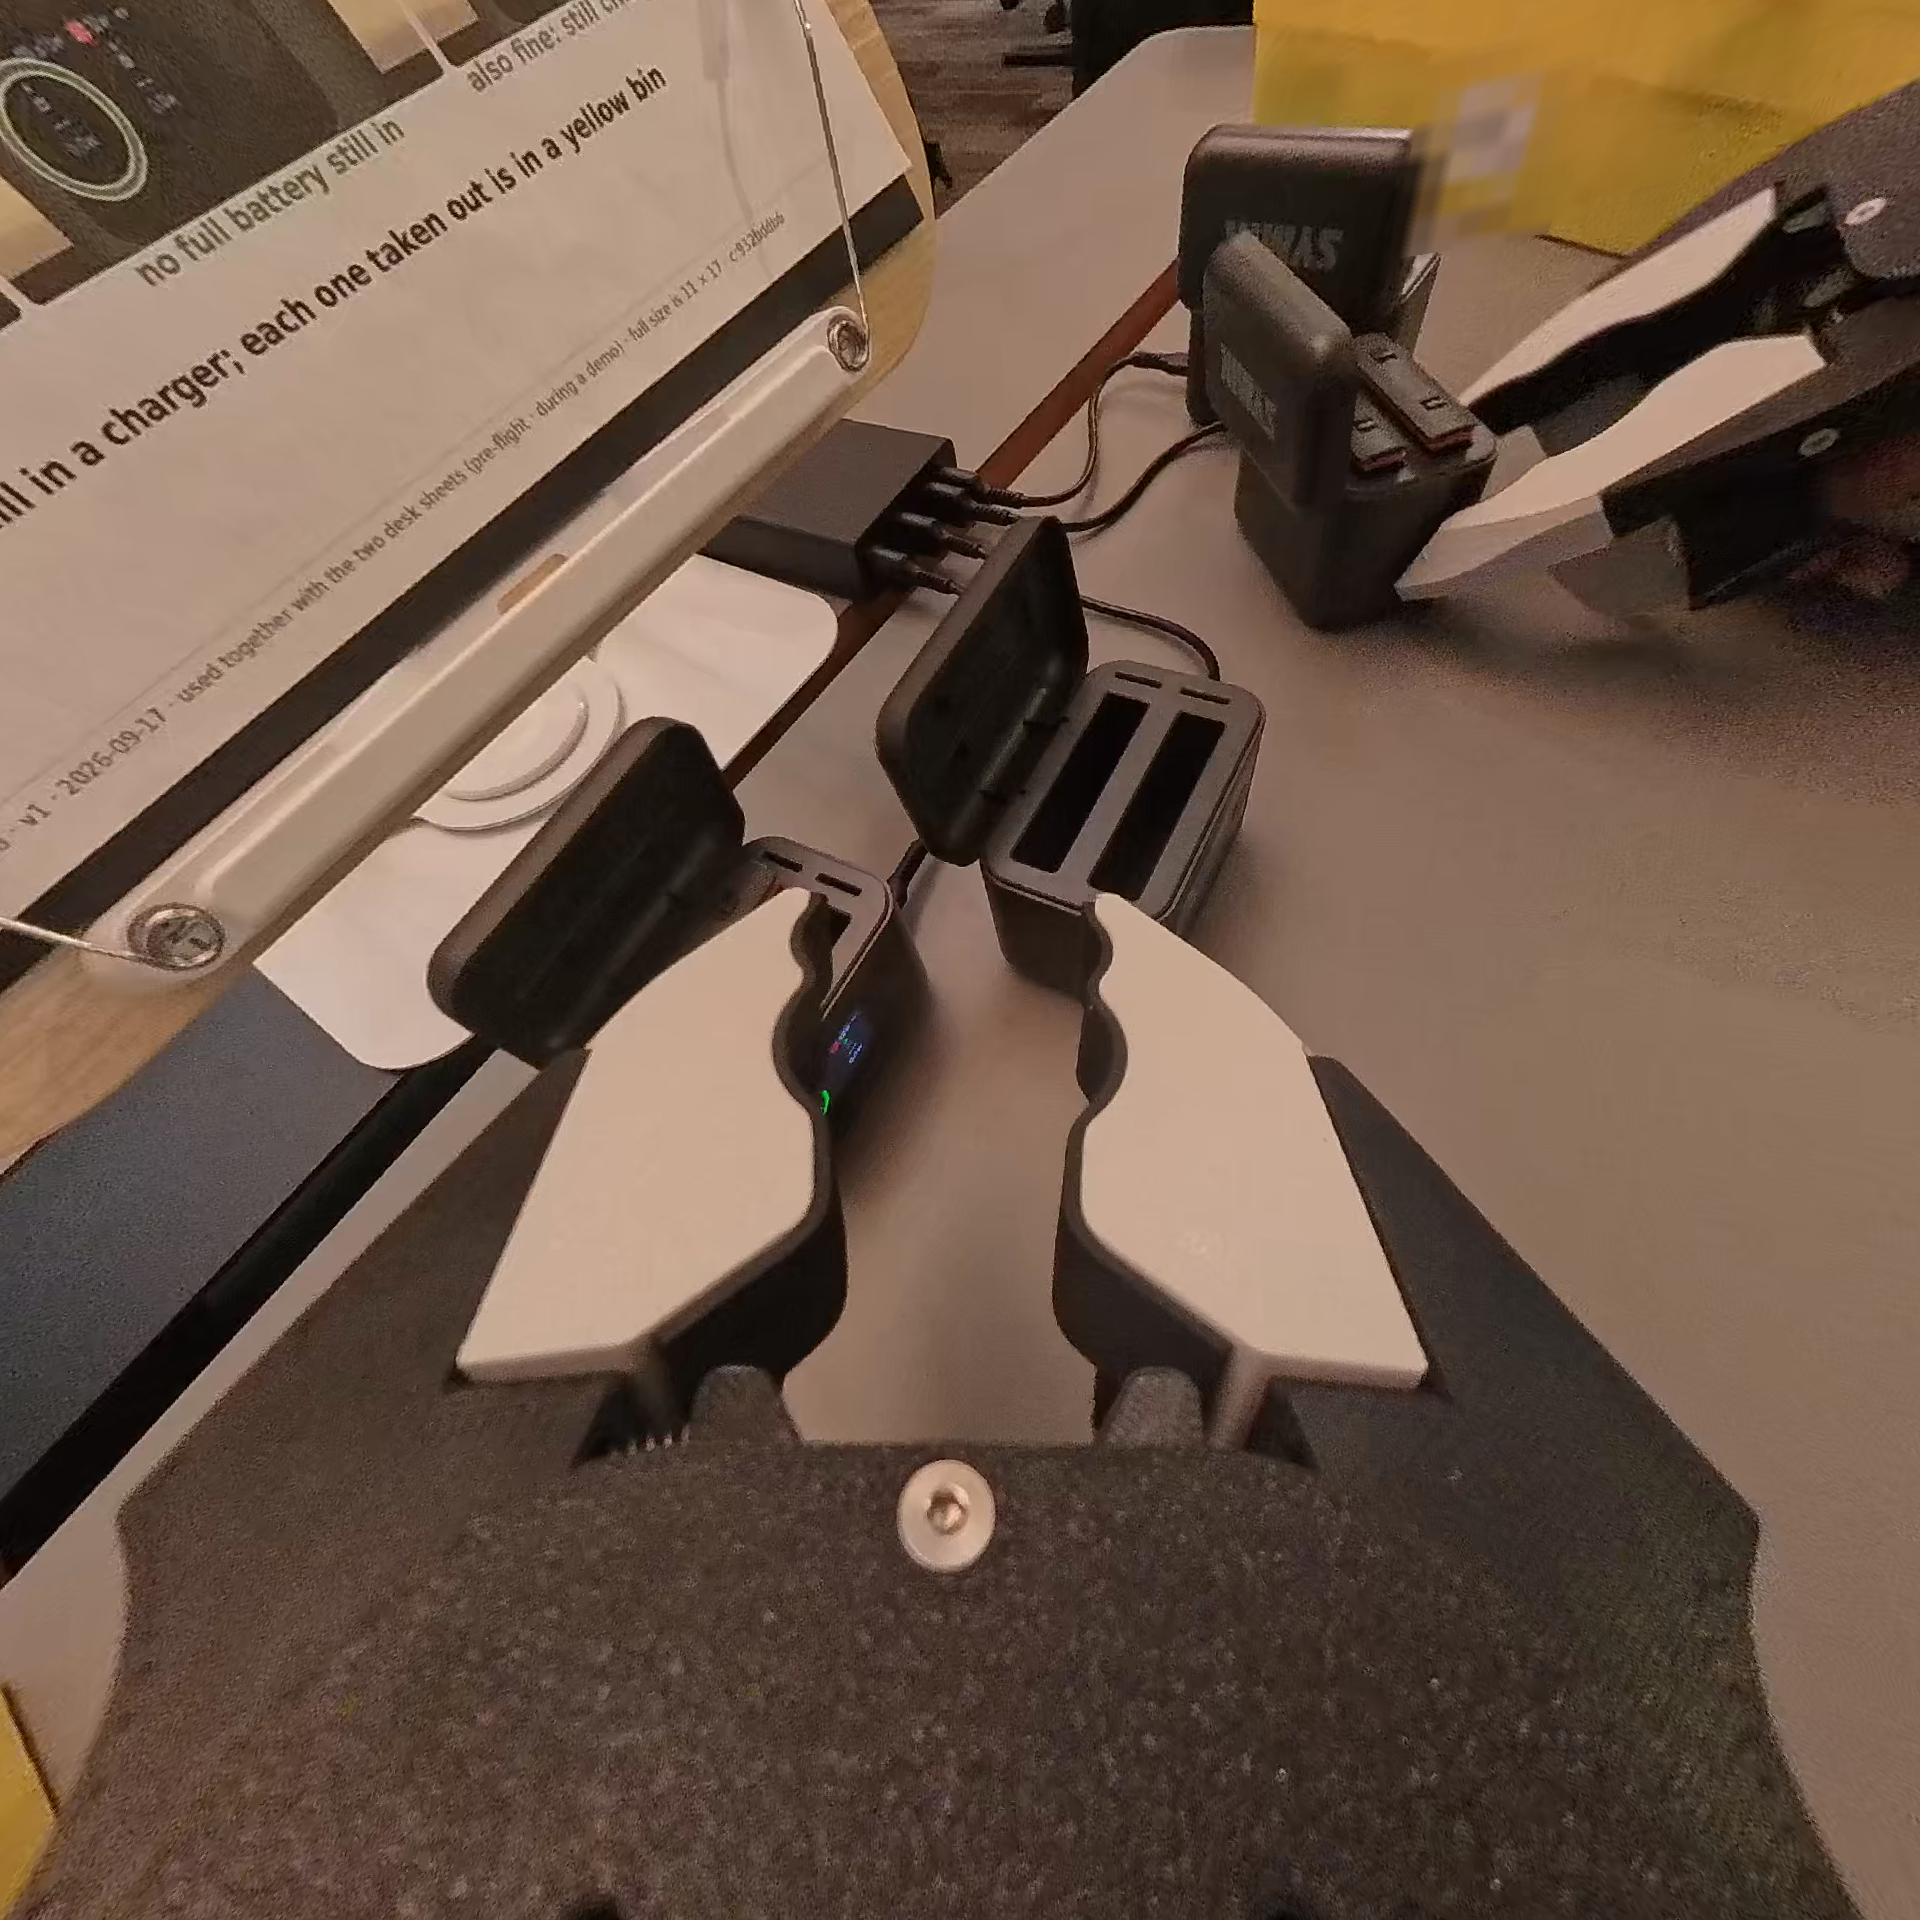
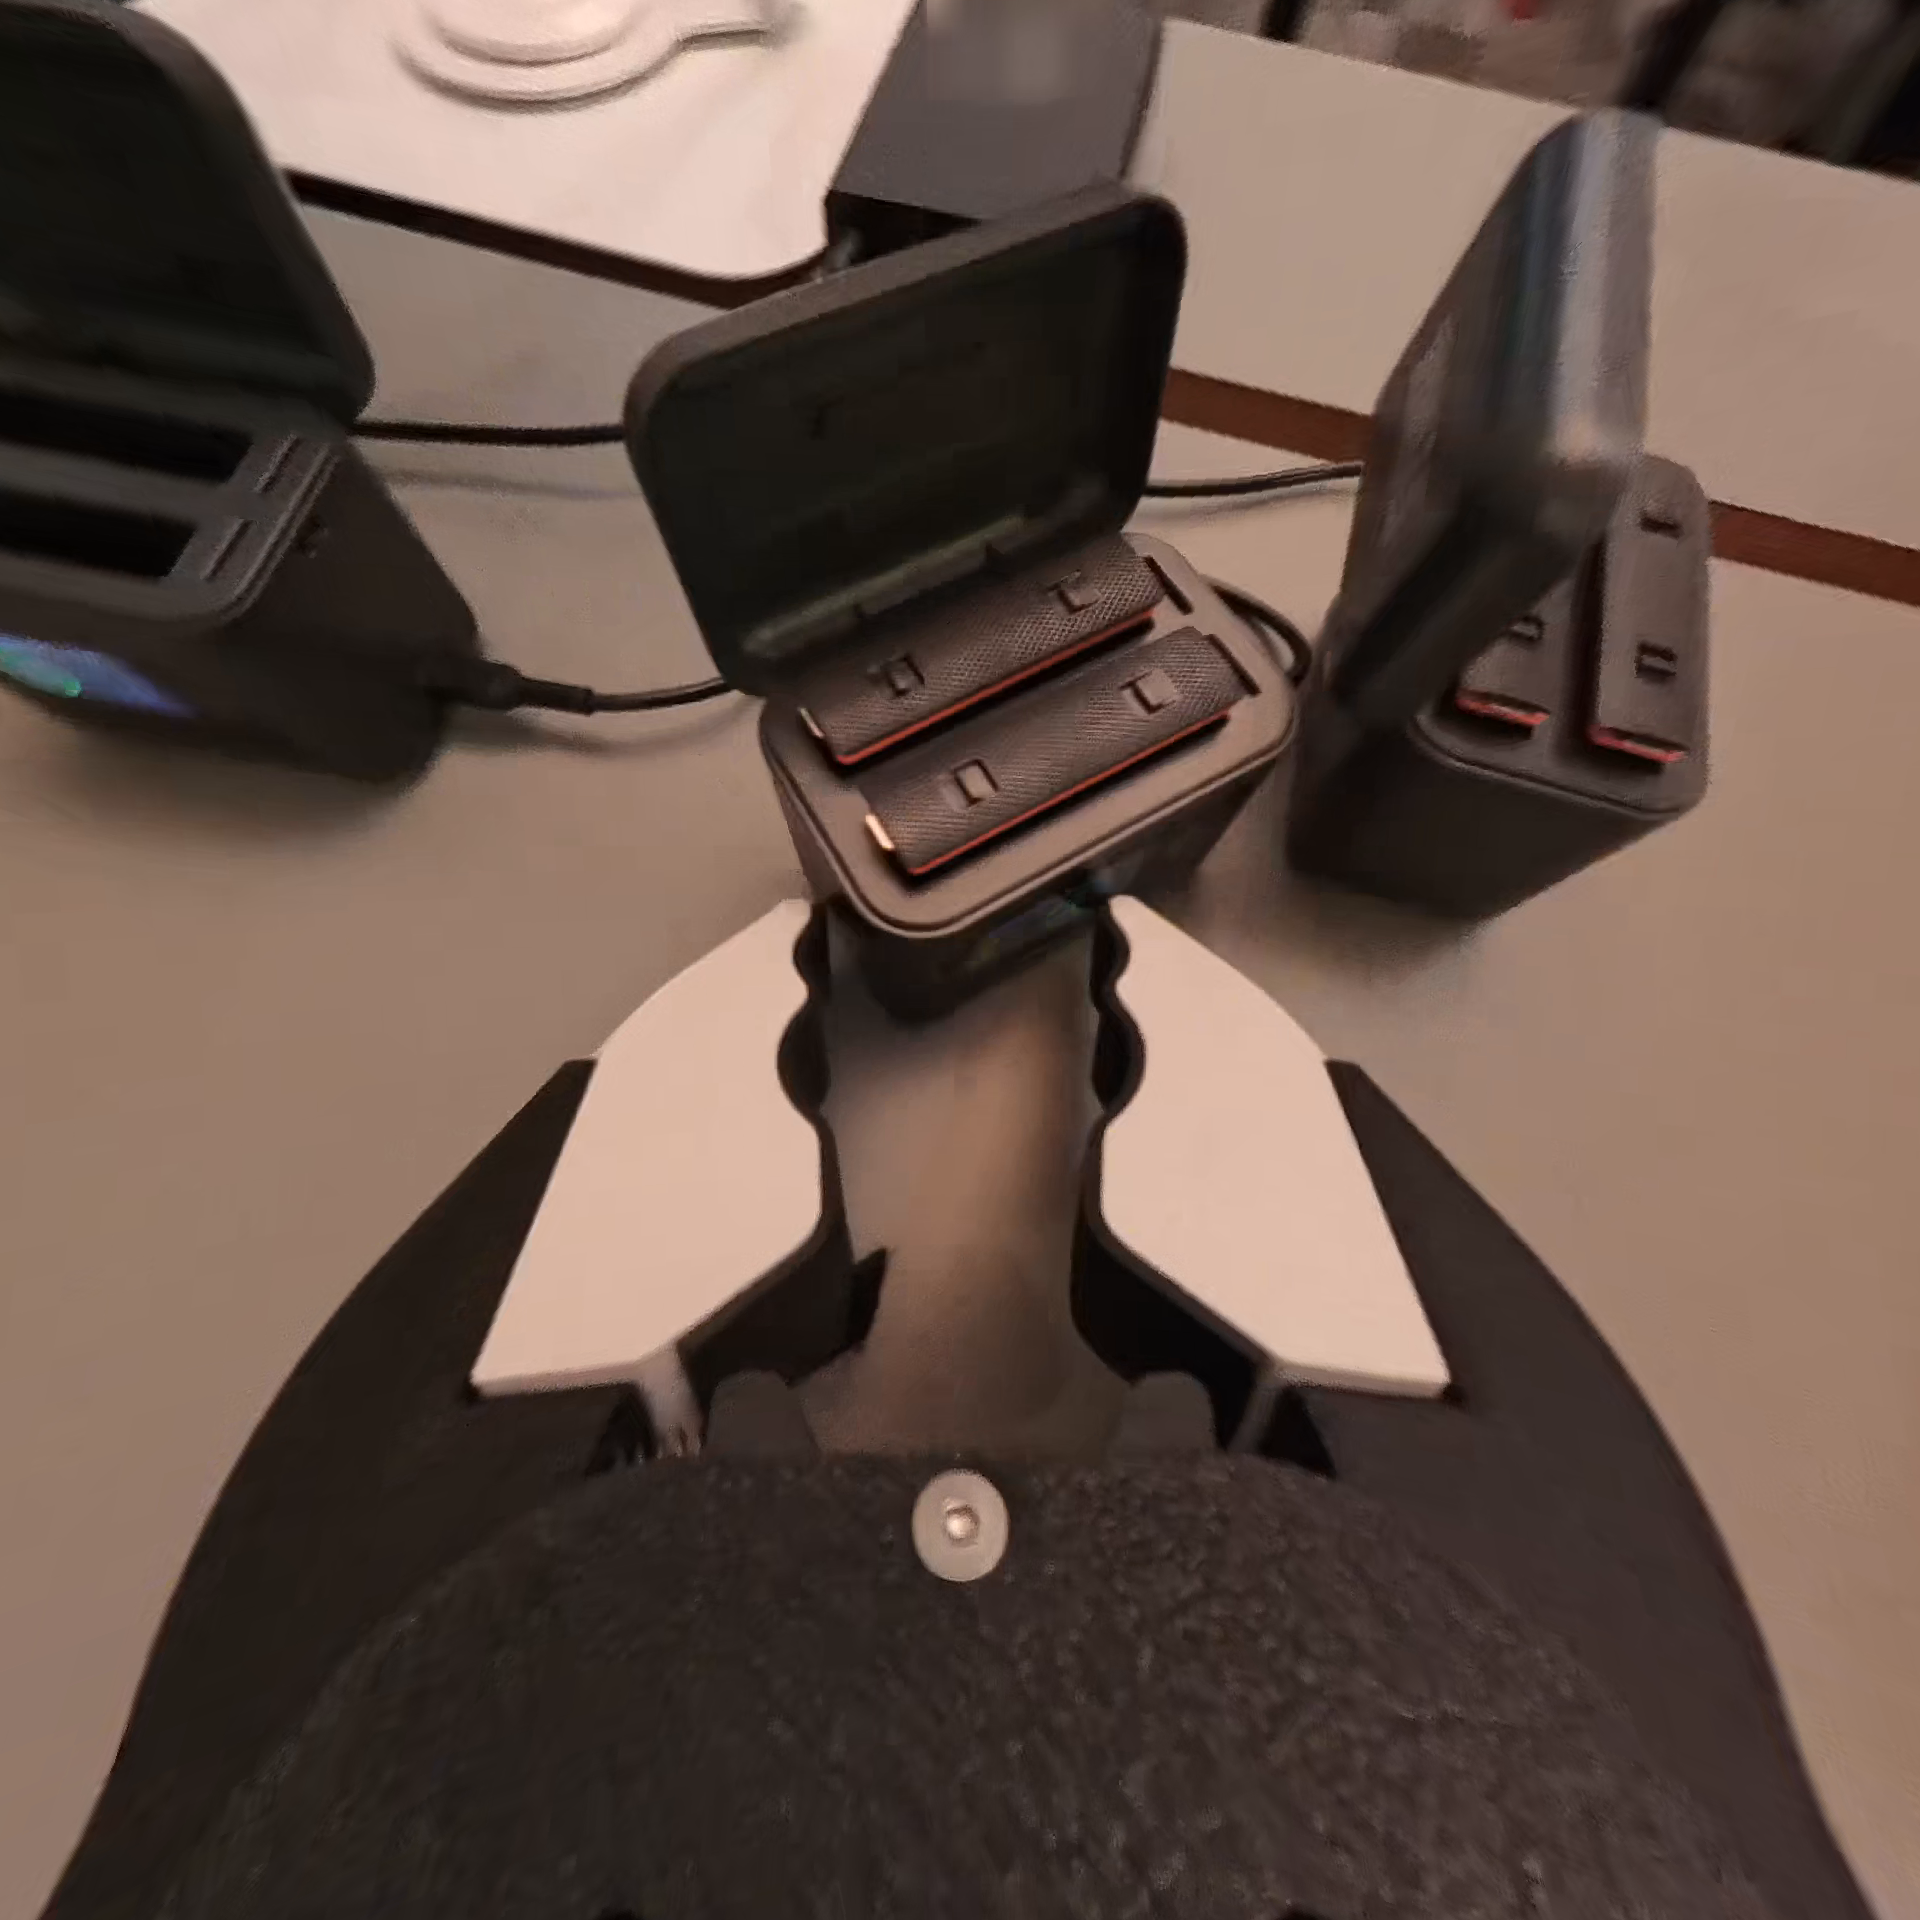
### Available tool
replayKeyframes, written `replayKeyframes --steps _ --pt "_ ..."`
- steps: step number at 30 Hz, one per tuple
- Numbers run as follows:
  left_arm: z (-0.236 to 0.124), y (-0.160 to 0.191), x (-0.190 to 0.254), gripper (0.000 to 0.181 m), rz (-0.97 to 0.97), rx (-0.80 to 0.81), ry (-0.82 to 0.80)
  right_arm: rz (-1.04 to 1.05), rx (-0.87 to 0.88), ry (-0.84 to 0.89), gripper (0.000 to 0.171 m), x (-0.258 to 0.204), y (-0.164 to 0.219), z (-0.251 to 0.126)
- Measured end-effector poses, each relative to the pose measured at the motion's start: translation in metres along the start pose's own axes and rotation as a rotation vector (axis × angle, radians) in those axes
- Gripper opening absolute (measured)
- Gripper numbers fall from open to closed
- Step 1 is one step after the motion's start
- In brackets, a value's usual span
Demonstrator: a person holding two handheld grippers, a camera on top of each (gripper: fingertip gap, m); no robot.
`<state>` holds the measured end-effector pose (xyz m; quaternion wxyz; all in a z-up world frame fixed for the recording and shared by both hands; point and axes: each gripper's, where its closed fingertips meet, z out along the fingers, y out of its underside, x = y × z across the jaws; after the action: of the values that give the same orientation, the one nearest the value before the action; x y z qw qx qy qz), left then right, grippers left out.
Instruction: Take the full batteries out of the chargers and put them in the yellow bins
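Note:
My right gripper is open, its fingertips on either side of the lower front of a black charger with its lid up. Two batteries with red trim sit in its slots. A second charger to the right also holds red-trimmed batteries. My left gripper is open and empty between two open-lidded chargers: one with a lit display, partly behind my left finger, and one with two empty slots. The right gripper shows at the far chargers. A yellow bin stands behind them.
A printed sheet on a clear stand leans at the left. A black power hub feeds cables to the chargers. A white round pad lies beyond the grey table's back edge. The black power hub sits 20 cm or so from the ends of my right fingers. The right camera catches it too, in the right wrist view.

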<state>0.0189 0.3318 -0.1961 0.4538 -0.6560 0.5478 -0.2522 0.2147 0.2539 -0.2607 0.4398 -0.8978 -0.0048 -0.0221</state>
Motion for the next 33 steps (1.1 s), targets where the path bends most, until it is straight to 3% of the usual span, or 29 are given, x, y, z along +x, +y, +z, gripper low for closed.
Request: replayKeyframes --steps 2,5,8,16,21,26,33 --pt "0.001 0.000 0.001 0.045 0.002 -0.001 0.000 -0.027 -0.018 0.060 0.070 -0.009 0.001 0.003" --pt "0.002 0.000 0.004 0.045 0.010 -0.004 0.002 -0.080 -0.001 0.044 0.070 -0.015 -0.001 0.004" --pt "0.002 0.000 0.005 0.045 0.014 -0.002 0.005 -0.075 0.038 0.008 0.082 -0.004 -0.009 -0.002" --pt "0.005 0.004 0.004 0.045 0.006 -0.006 0.009 -0.246 0.044 -0.340 0.110 -0.008 -0.007 0.011" --pt "0.006 0.003 0.005 0.044 0.016 0.003 0.010 -0.226 0.004 -0.329 0.090 0.000 -0.009 0.022" --pt "0.006 0.003 0.004 0.043 0.019 0.009 0.005 -0.183 0.000 -0.257 0.090 -0.004 -0.010 0.024" --pt "0.006 0.001 0.002 0.041 0.019 0.022 -0.012 0.013 -0.019 0.014 0.089 -0.026 -0.011 0.025"
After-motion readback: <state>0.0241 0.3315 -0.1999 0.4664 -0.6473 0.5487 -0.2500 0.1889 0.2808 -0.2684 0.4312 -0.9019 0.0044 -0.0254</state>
